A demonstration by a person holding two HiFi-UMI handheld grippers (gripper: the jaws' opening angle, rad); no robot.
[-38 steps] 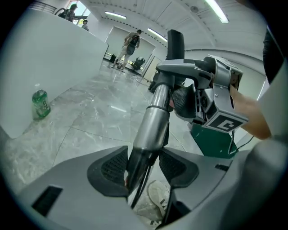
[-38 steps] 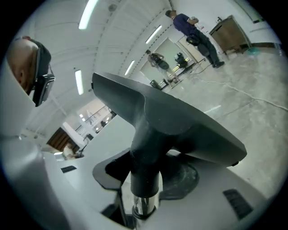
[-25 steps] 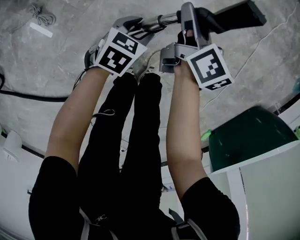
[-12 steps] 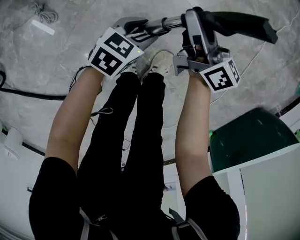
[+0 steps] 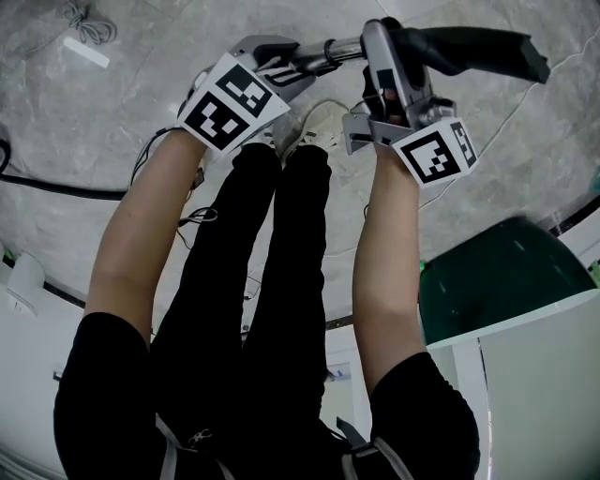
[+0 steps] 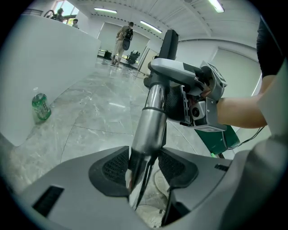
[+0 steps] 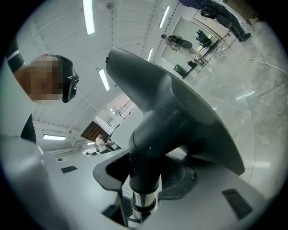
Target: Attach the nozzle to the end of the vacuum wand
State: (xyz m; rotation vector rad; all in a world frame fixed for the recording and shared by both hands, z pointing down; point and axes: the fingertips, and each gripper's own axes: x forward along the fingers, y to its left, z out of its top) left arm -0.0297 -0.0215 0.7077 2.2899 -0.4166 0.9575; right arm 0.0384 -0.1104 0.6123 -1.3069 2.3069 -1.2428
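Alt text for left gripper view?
The left hand-held gripper clamps a metal vacuum wand that runs up to the right hand-held gripper, which grips the black nozzle at the wand's end. A green bottle sits on the floor, left.

Grey marble floor [image 5: 84, 122], black cable [image 5: 66, 192], coiled white cord [image 5: 82, 28], green bottle [image 6: 40, 107]

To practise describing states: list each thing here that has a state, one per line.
left gripper: shut on the wand.
right gripper: shut on the nozzle, at its neck.
wand: end inside the nozzle's collar.
nozzle: on the wand; locked or not, cannot tell.
bottle: upright on the floor.
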